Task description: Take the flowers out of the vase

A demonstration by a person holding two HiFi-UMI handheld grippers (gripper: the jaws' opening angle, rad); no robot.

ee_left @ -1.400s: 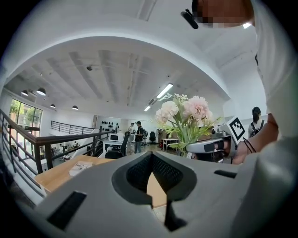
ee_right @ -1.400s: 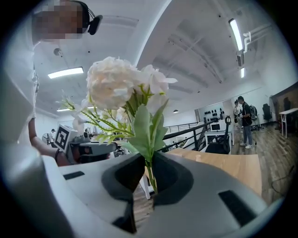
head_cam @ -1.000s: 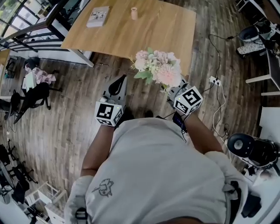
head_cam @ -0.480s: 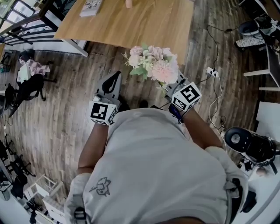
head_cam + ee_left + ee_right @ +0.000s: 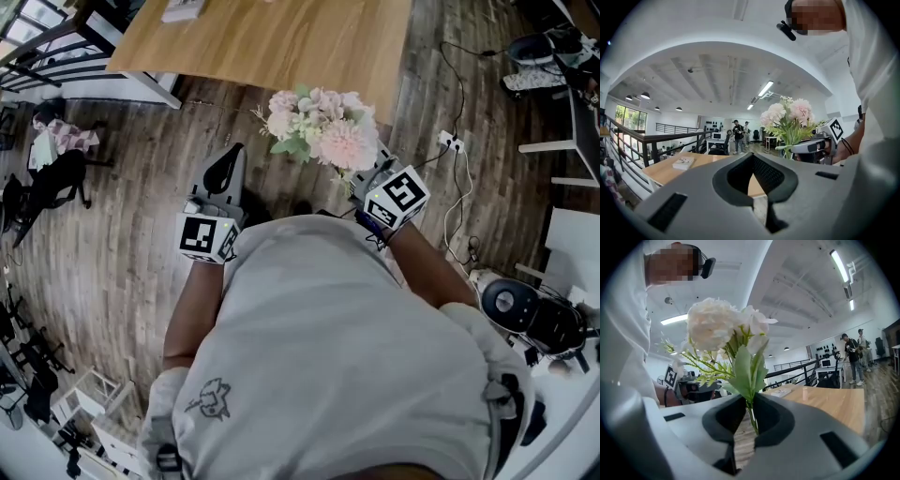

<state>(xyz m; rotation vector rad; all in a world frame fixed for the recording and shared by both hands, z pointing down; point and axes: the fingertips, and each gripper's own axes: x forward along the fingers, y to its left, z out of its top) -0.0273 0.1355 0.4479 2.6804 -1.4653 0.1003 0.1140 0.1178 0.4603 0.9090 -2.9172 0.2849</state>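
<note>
A bunch of pale pink and white flowers (image 5: 319, 131) with green leaves is held in the air over the wooden floor, just off the near edge of the wooden table (image 5: 272, 37). My right gripper (image 5: 364, 174) is shut on its thin green stems (image 5: 751, 416), and the blooms (image 5: 724, 329) rise above the jaws. My left gripper (image 5: 229, 157) hangs beside it to the left, shut, with nothing in it (image 5: 752, 157). From the left gripper view the flowers (image 5: 790, 117) and the right gripper (image 5: 811, 146) show at the right. A small pinkish vase (image 5: 805, 393) stands far off on the table.
A book (image 5: 683, 162) lies on the table's far left. A power strip with cables (image 5: 450, 142) lies on the floor at the right, with black equipment (image 5: 534, 314) behind it. Dark chairs (image 5: 47, 187) and a railing (image 5: 56, 66) stand at the left. People (image 5: 737, 136) stand in the distance.
Both grippers and the flowers have drawn back from the table. The table has slid toward the top of the head view, and the vase has left that view.
</note>
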